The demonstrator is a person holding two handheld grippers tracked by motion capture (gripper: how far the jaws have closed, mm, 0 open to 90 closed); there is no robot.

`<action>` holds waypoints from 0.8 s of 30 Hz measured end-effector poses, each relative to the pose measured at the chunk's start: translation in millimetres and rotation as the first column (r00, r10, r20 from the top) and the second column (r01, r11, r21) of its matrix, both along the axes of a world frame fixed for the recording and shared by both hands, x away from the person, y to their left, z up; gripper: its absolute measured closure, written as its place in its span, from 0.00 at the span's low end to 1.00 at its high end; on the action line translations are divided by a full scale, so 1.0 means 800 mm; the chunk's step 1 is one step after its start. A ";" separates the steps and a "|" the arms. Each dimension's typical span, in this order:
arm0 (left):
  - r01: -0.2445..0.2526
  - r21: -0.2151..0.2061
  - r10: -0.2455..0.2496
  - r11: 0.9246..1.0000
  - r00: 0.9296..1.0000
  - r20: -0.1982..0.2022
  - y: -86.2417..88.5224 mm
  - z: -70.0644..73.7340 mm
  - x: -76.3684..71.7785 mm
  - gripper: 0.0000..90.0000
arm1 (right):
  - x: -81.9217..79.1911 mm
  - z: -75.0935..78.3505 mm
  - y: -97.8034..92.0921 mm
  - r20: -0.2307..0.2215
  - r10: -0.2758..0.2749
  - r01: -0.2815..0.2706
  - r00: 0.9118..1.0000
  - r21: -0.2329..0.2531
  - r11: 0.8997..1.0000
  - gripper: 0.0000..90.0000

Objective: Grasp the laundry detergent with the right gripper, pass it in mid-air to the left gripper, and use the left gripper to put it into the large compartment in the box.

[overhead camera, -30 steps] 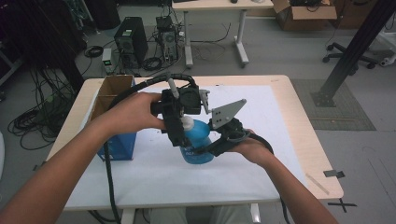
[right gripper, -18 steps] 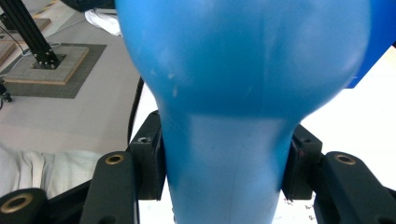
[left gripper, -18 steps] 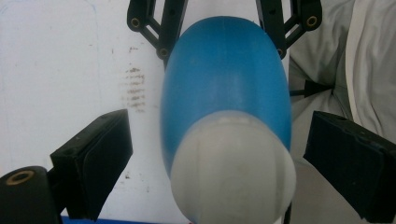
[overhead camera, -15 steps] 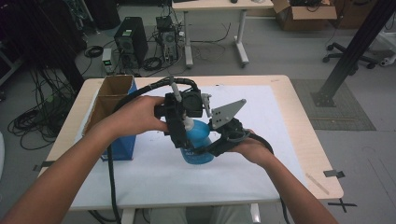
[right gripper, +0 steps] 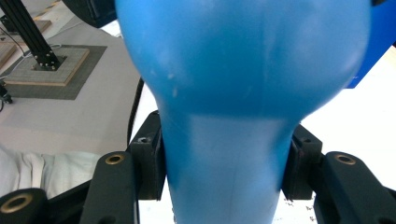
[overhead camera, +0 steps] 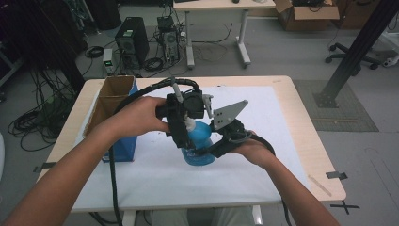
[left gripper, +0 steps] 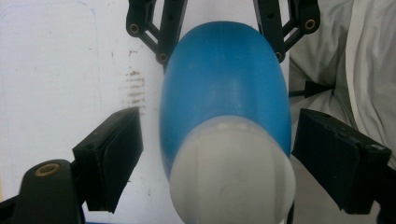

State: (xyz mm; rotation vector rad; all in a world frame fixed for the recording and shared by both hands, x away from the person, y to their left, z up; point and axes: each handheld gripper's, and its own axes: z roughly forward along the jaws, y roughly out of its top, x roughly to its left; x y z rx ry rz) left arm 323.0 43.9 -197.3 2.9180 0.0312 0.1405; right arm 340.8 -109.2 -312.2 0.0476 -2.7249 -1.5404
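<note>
While my right gripper [right gripper: 224, 163] clamps the blue bottle [overhead camera: 197, 143] to steady it, my left gripper [left gripper: 219, 158] straddles its white cap [left gripper: 233, 172], jaws spread, unclosed.

A white sheet [overhead camera: 263, 155] covers most of the wooden table [overhead camera: 308, 127] under the grippers, its bare wood showing as a border around the sheet. Left of the left gripper stands an open blue cardboard box [overhead camera: 115, 117], its brown flaps turned up, at the table's left edge. Beyond both grippers, on the grey floor, a black computer tower [overhead camera: 131, 44] stands among tangled cables [overhead camera: 162, 61], beside the legs of a second table [overhead camera: 221, 5]. Far right of the right gripper a black metal post [overhead camera: 360, 52] rises from a plate on a dark mat [overhead camera: 346, 106], and a brown carton [overhead camera: 308, 10] sits beyond it. Black tape marks [overhead camera: 338, 175] lie on the floor near the table's right corner.
</note>
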 end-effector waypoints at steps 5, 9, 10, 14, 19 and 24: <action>0.001 0.004 -0.001 1.000 1.000 -0.001 0.000 0.000 0.000 0.21 | 0.000 0.000 0.001 -0.002 0.001 -0.001 1.000 0.002 1.000 0.49; 0.007 0.005 -0.007 1.000 1.000 0.002 0.000 -0.001 0.000 0.26 | 0.000 0.000 0.001 -0.002 0.002 -0.001 1.000 0.004 1.000 0.49; 0.008 0.006 -0.008 1.000 1.000 0.003 -0.001 -0.001 0.000 0.27 | 0.000 0.000 0.001 -0.002 0.000 0.000 1.000 0.005 1.000 0.49; 0.011 0.006 -0.011 1.000 1.000 0.001 -0.001 -0.001 -0.001 0.30 | 0.000 -0.001 0.001 0.003 0.003 -0.003 1.000 0.004 1.000 0.49; 0.012 0.008 -0.012 1.000 1.000 -0.002 -0.001 -0.002 -0.001 0.33 | 0.000 -0.001 0.001 0.004 0.003 -0.003 1.000 0.004 1.000 0.49; 0.023 0.012 -0.023 1.000 1.000 0.007 -0.003 -0.002 -0.002 0.41 | -0.001 -0.001 0.001 0.004 0.005 -0.005 1.000 0.004 1.000 0.49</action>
